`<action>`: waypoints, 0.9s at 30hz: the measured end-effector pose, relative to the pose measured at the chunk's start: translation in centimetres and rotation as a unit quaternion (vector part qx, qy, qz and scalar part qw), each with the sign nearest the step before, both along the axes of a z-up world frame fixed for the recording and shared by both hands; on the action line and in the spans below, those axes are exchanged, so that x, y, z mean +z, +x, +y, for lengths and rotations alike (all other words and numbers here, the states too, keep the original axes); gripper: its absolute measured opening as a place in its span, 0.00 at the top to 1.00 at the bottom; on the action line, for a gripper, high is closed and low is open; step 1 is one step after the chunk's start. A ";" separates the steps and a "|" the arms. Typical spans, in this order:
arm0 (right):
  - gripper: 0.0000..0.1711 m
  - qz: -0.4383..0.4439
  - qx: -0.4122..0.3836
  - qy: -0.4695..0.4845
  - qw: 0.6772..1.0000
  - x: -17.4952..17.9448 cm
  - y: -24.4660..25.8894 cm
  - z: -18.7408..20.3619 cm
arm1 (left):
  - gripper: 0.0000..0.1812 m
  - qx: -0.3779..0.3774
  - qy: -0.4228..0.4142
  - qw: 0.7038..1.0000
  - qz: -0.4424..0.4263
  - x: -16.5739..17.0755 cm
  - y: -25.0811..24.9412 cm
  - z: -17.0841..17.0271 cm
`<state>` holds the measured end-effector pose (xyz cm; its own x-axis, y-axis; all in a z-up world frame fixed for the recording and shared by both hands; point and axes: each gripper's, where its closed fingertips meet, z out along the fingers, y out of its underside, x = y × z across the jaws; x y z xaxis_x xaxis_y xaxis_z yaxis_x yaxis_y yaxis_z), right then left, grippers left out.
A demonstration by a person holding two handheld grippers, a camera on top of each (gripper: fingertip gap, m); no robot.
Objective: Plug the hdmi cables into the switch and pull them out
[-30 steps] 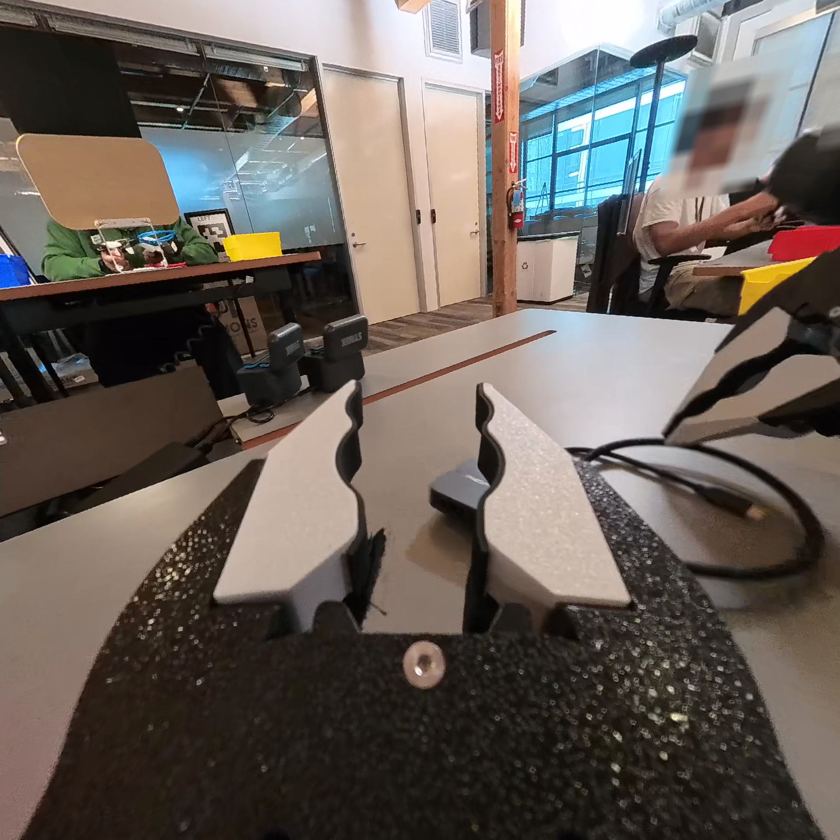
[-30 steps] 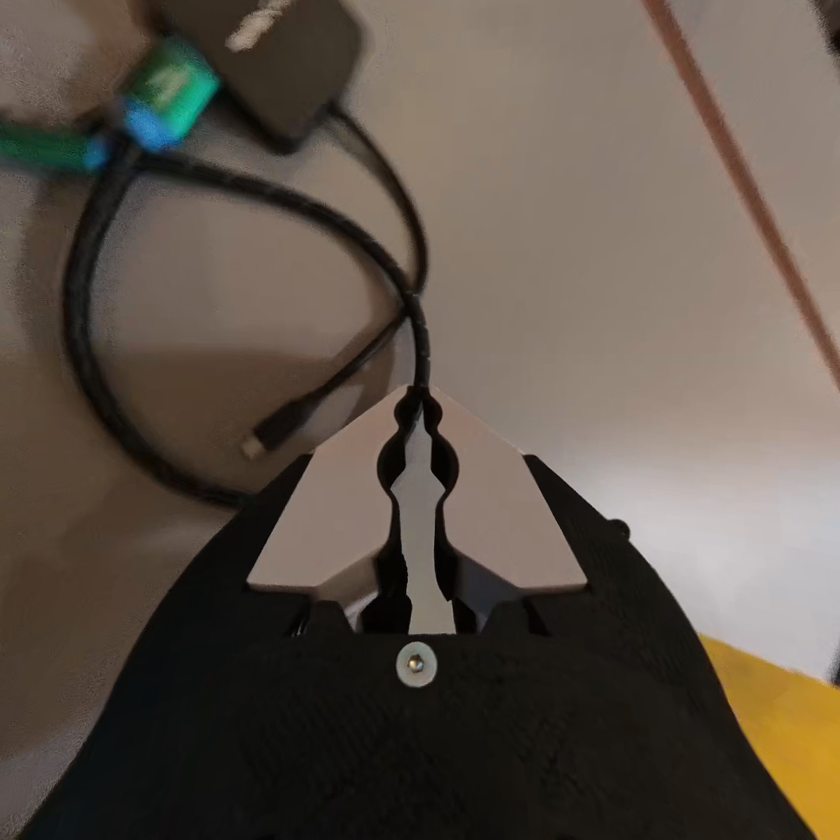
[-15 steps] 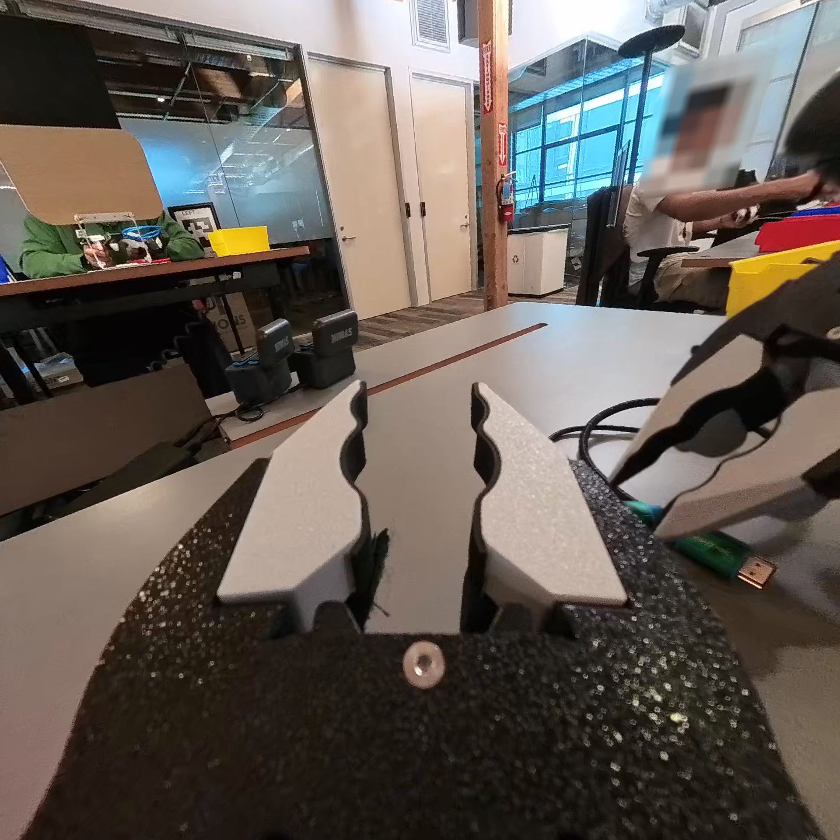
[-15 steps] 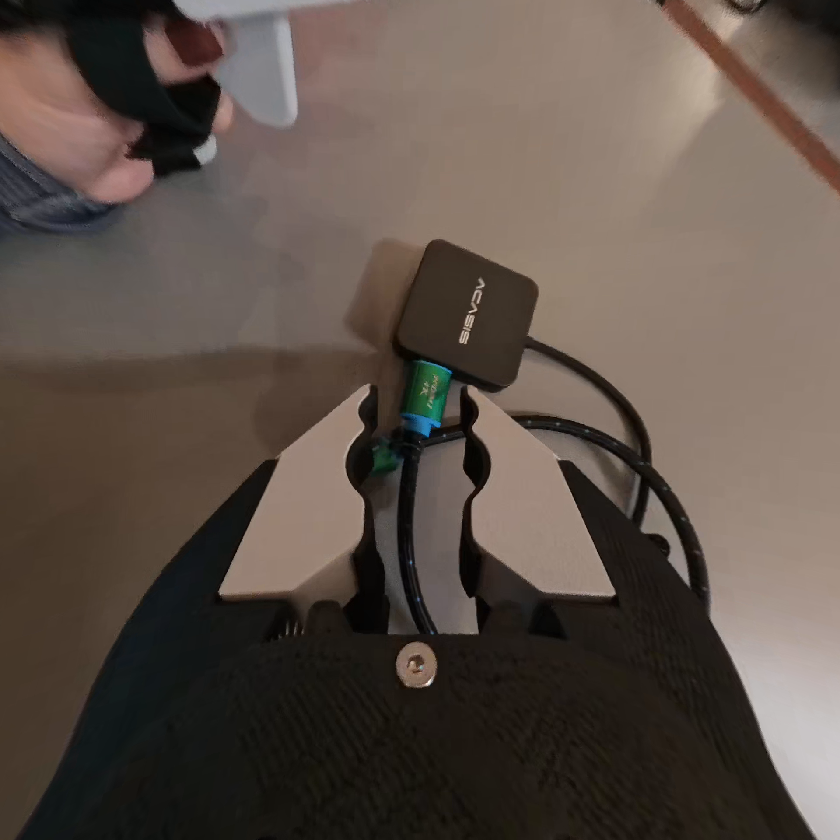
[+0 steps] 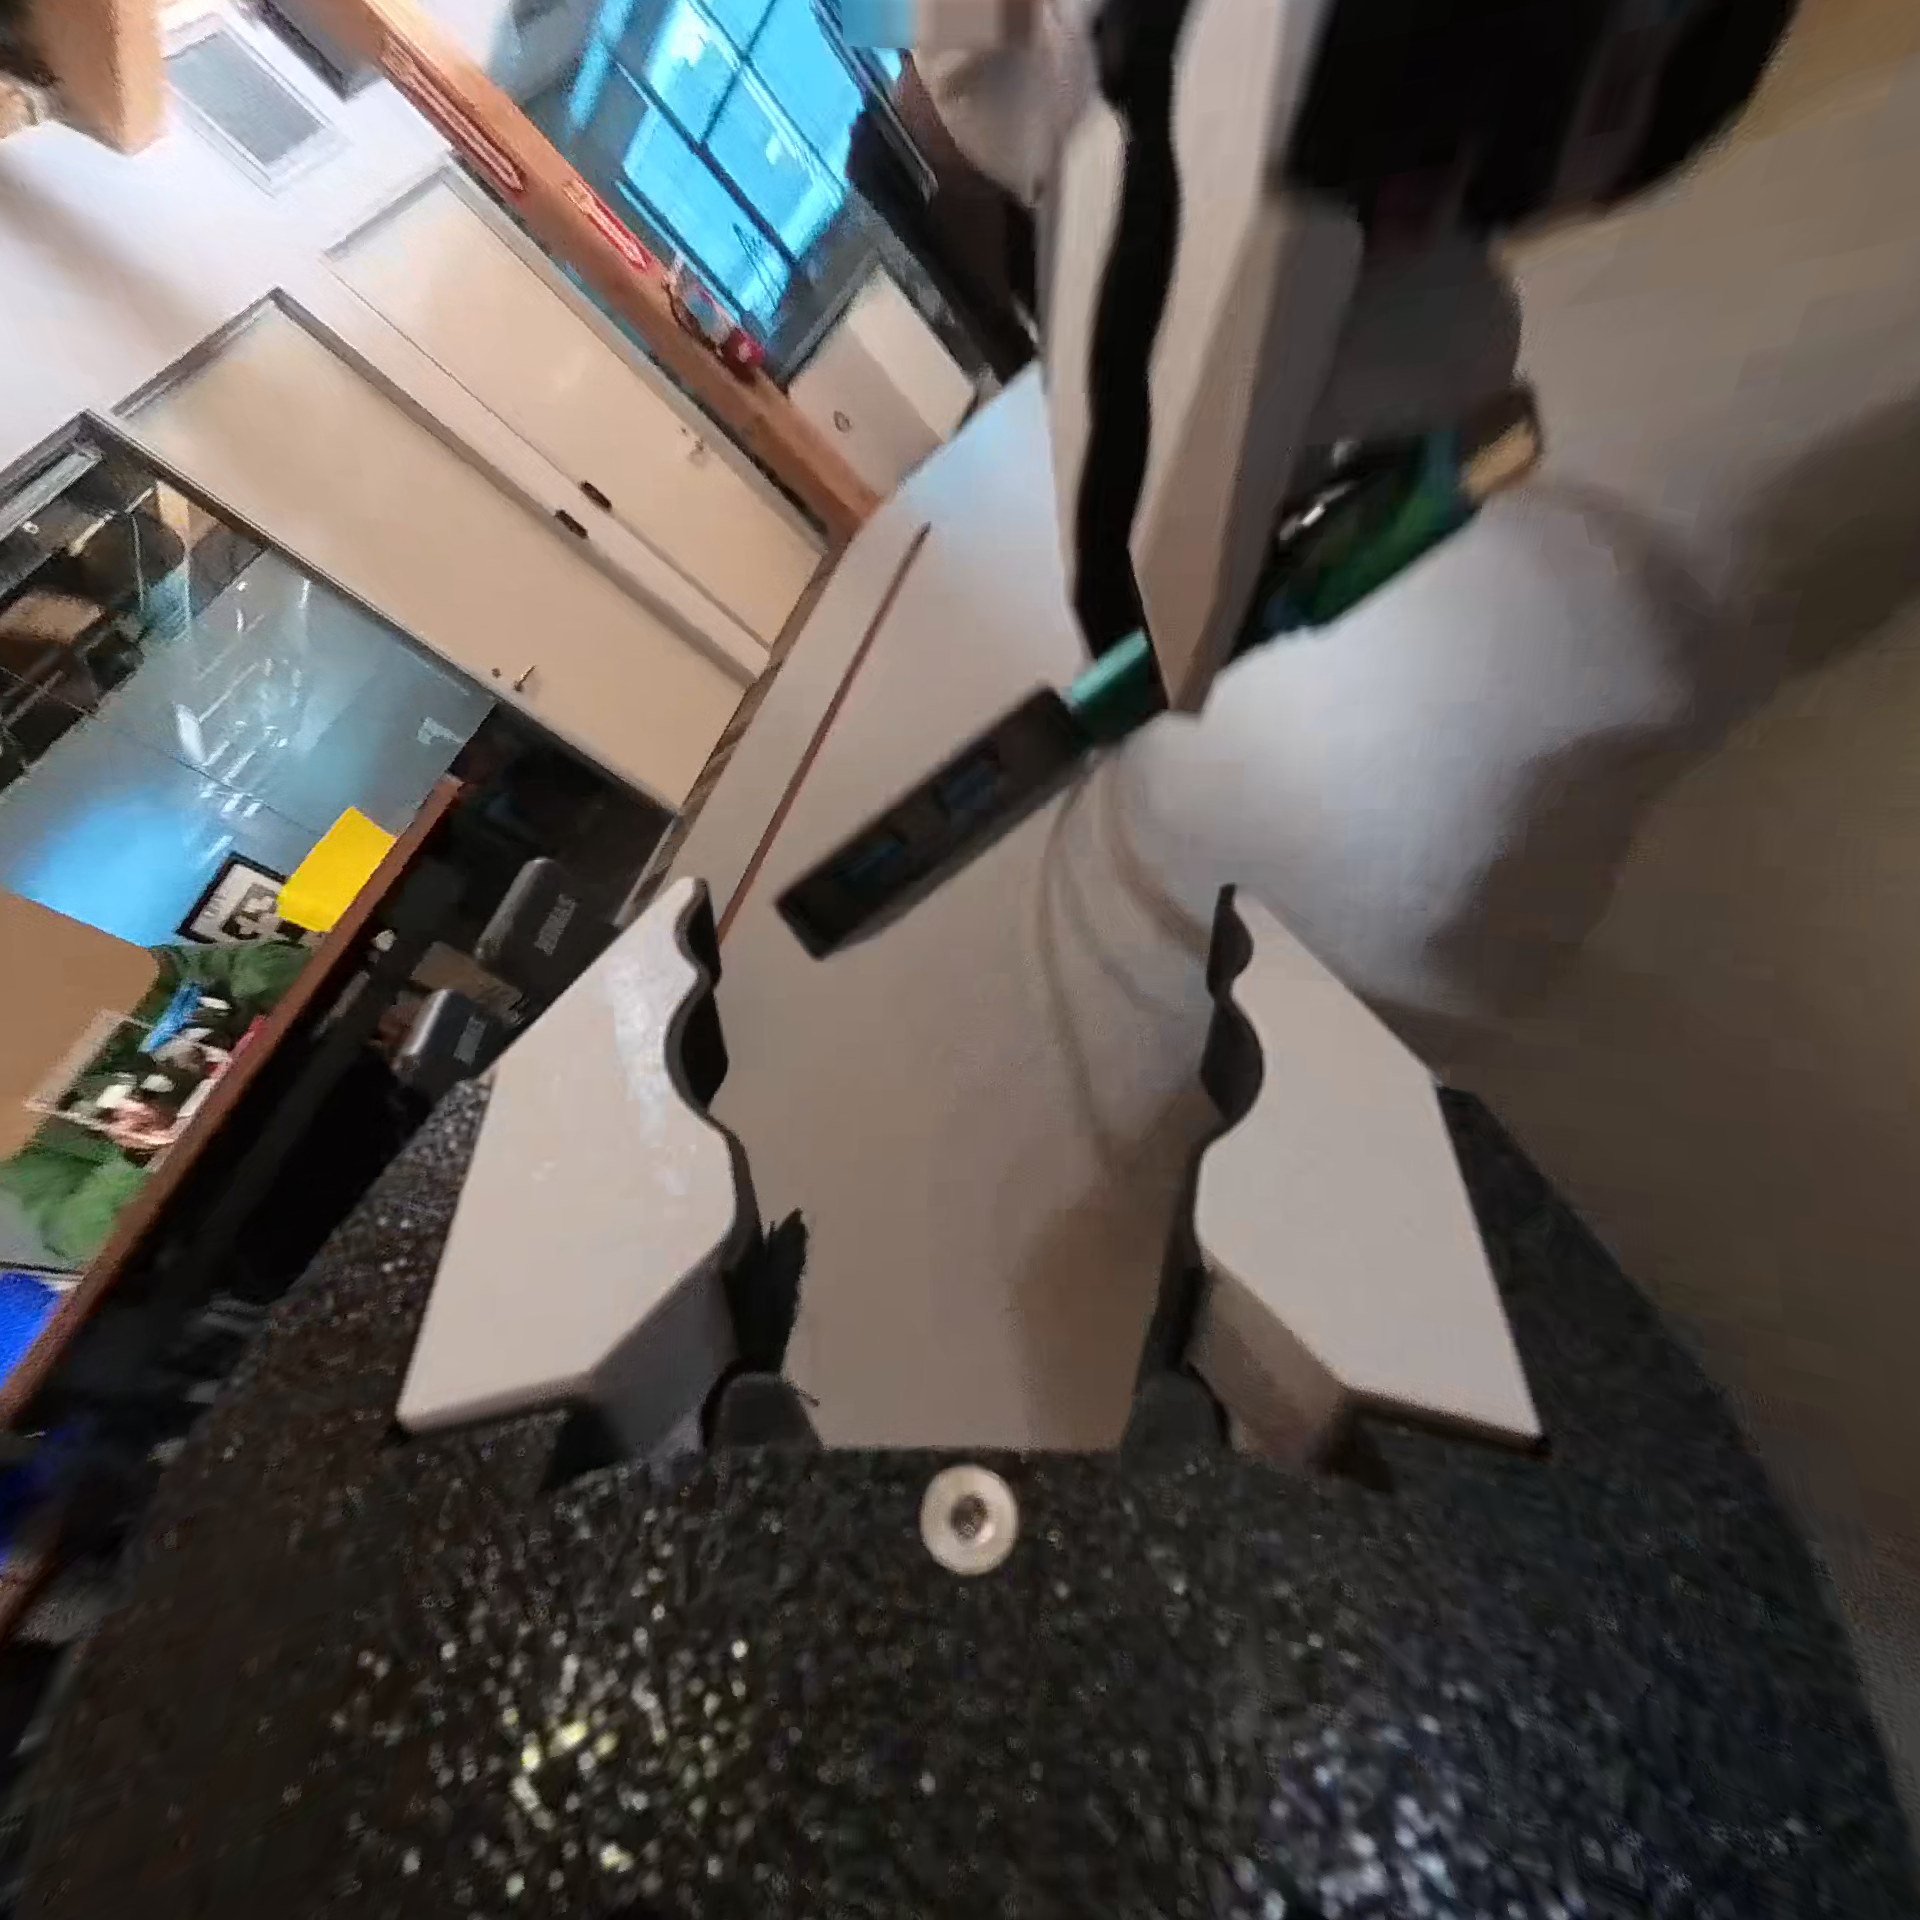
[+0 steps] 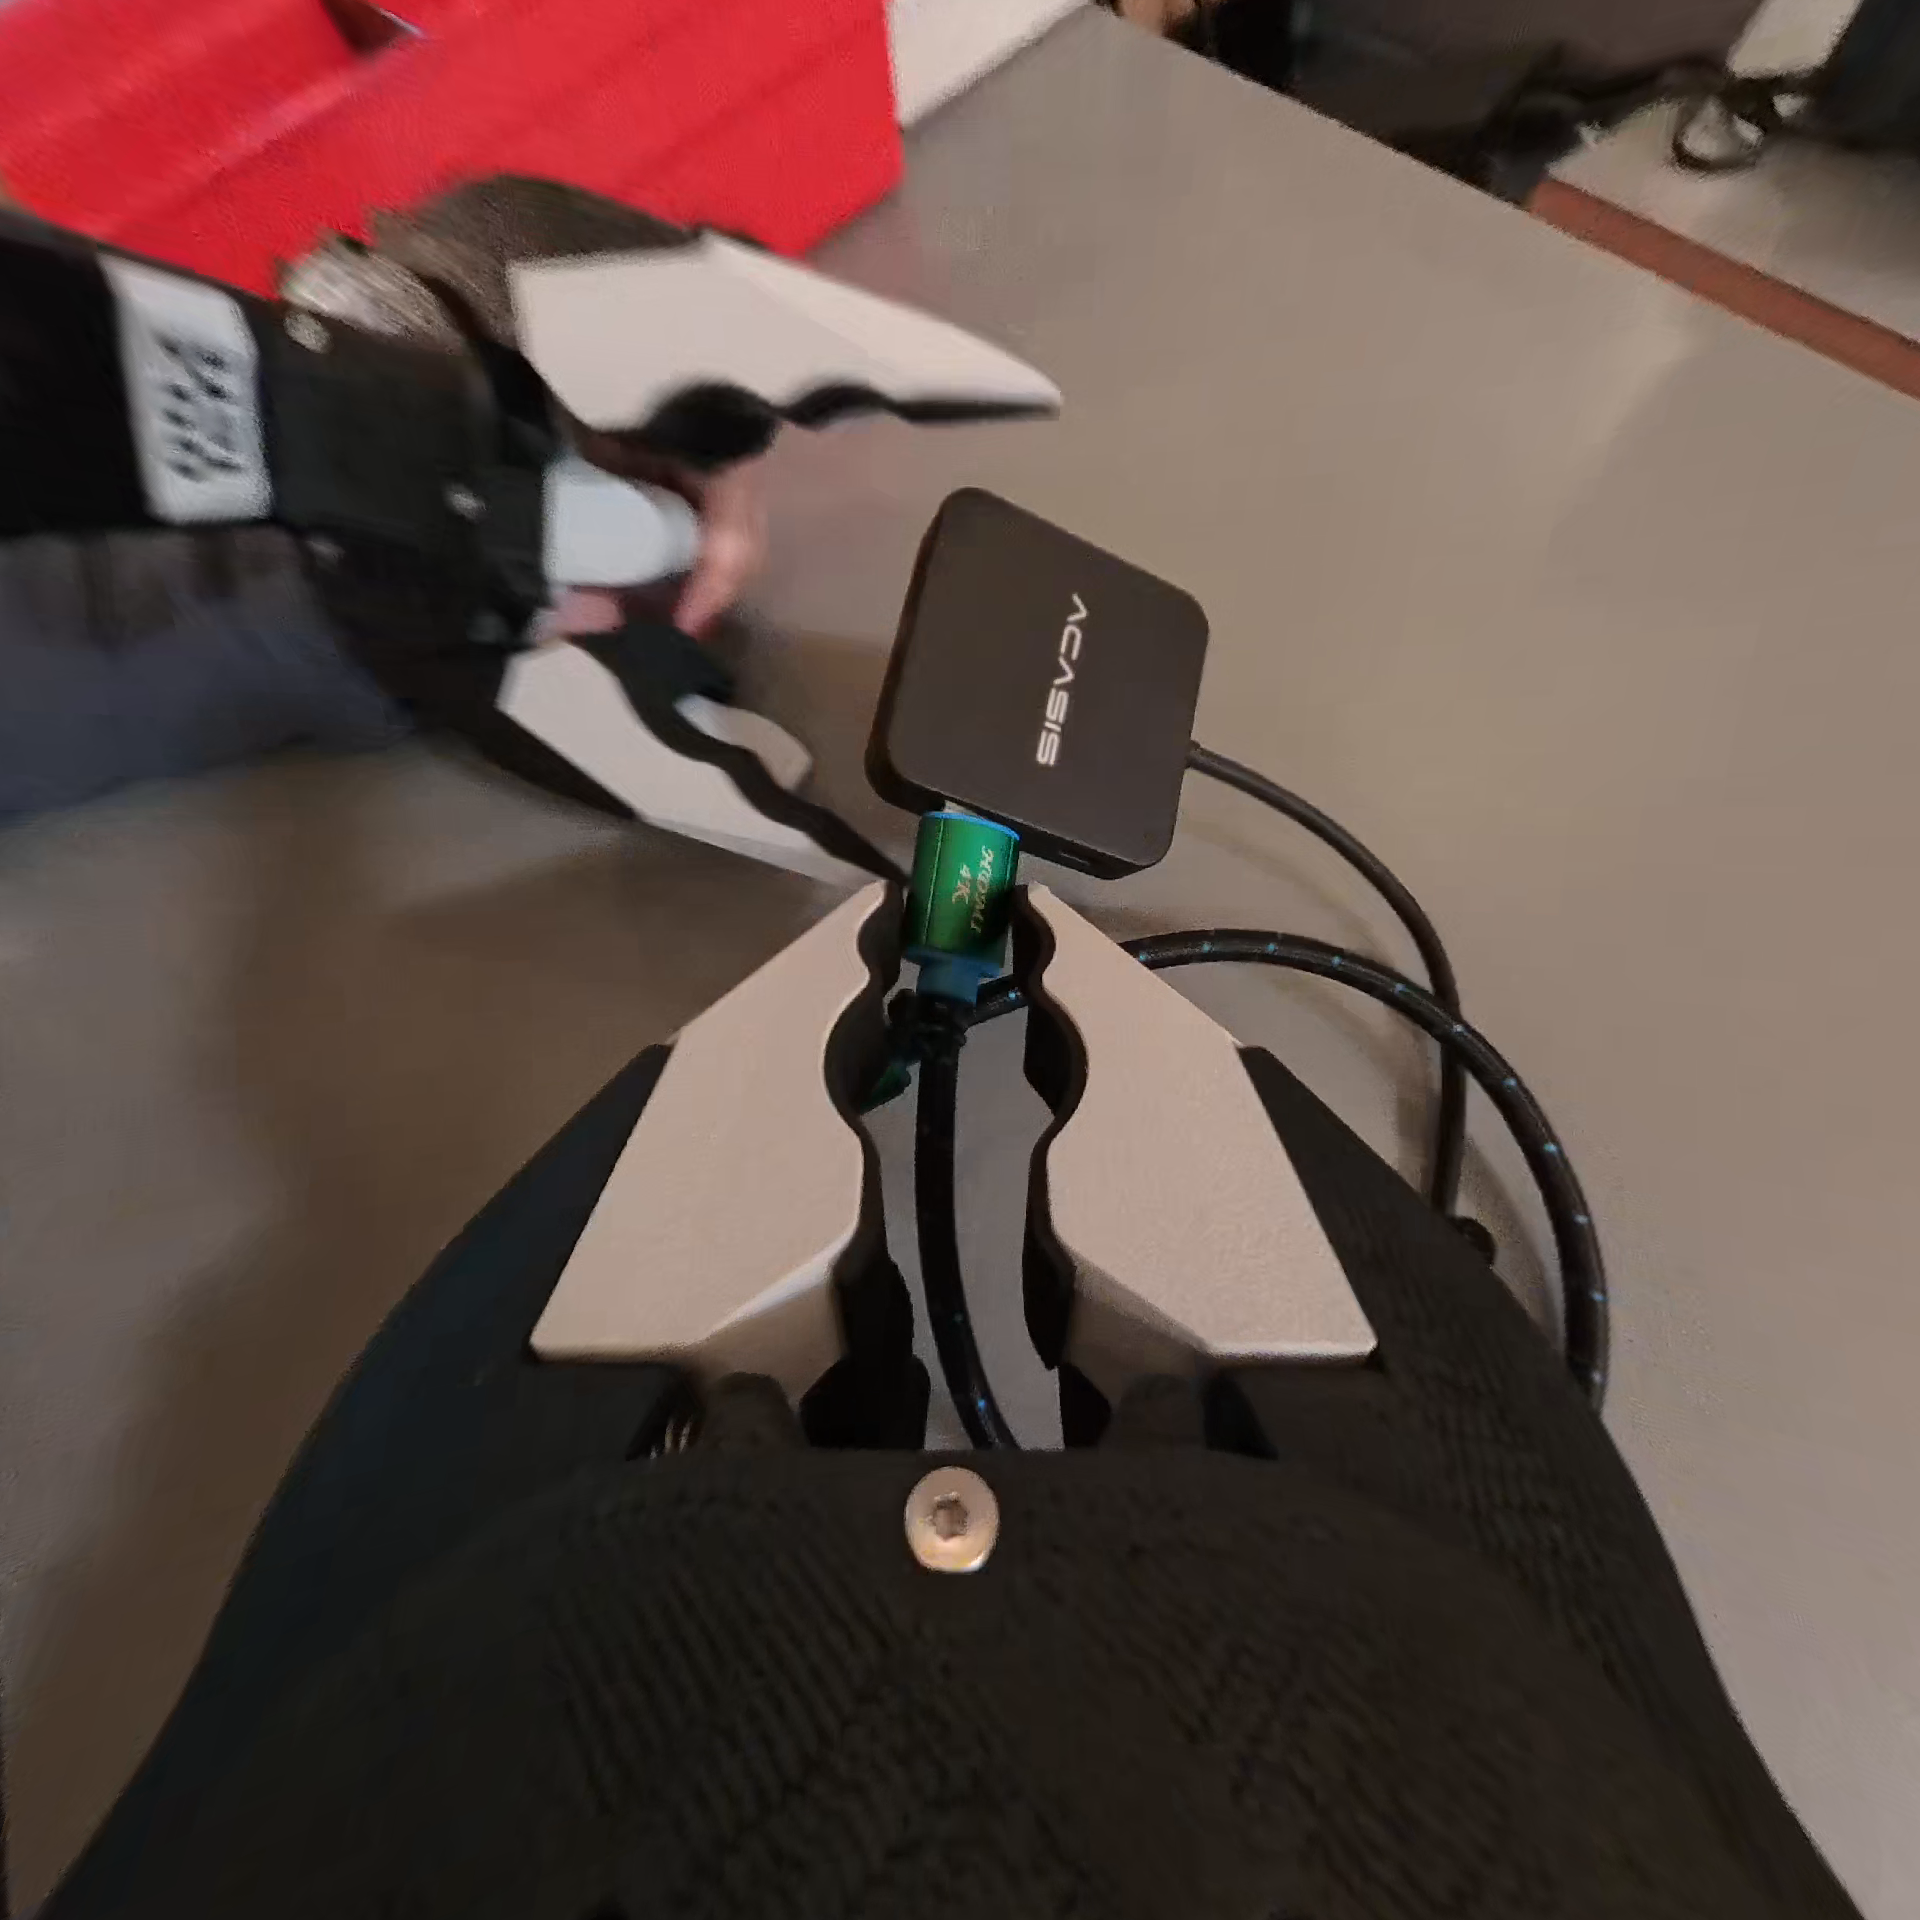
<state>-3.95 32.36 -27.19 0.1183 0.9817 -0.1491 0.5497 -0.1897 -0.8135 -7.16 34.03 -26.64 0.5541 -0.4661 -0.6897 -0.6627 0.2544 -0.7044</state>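
Note:
The black square switch sits tilted on the grey table. A green HDMI plug is seated in its near edge. My right gripper is shut on that plug, and the braided cable runs back between the fingers. A second green plug with a gold tip hangs beside the right gripper. My left gripper is open and empty, with the switch just ahead of its tips. It also shows in the right wrist view, left of the switch.
A red bin stands behind the left gripper. The switch's thin black lead loops to the right. A brown seam crosses the table farther off. Other desks, a yellow bin and seated people are in the background. My hands' fingertips stand some 5 cm from each other.
My right gripper has closed on the green plug at the switch. My left gripper has opened wider, rolled over, and moved in beside the switch.

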 end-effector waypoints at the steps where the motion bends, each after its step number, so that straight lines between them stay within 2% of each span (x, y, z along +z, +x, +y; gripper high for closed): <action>1: 0.89 0.010 0.017 -0.002 1.000 0.5 0.1 -0.5 | 0.50 0.008 0.006 0.999 0.030 -0.5 0.1 0.2; 2: 0.89 0.010 0.034 0.002 0.999 0.6 0.2 -1.0 | 0.50 0.014 0.021 0.998 0.061 -0.8 0.3 0.3; 8: 0.89 -0.061 0.119 0.105 0.985 -1.8 0.3 -2.9 | 0.78 0.026 0.129 0.965 0.226 -1.5 1.2 -0.3; 11: 0.90 -0.068 0.124 0.163 0.976 -2.1 -0.2 -2.6 | 0.91 0.039 0.120 0.950 0.285 -2.8 0.7 0.0; 13: 0.90 -0.061 0.109 0.235 0.964 -1.7 -0.7 -1.4 | 0.93 0.079 0.091 0.948 0.293 -3.1 -0.4 0.8; 15: 0.85 -0.039 0.078 0.331 0.940 -0.7 -1.6 0.2 | 0.93 0.133 0.063 0.948 0.283 -3.0 -2.1 1.7; 19: 0.83 -0.023 0.043 0.493 0.869 0.4 -3.0 1.4 | 0.93 0.189 -0.004 0.953 0.237 -3.8 -4.6 2.5; 23: 0.81 -0.046 0.067 0.578 0.812 -1.2 -4.1 0.9 | 0.93 0.192 -0.021 0.960 0.203 -3.9 -4.9 2.6; 25: 0.81 -0.066 0.064 0.632 0.770 -1.7 -4.3 1.5 | 0.93 0.187 -0.014 0.958 0.216 -4.0 -4.7 2.6; 27: 0.82 -0.088 0.063 0.663 0.741 -2.1 -4.4 2.1 | 0.93 0.180 -0.001 0.954 0.239 -4.0 -4.4 2.5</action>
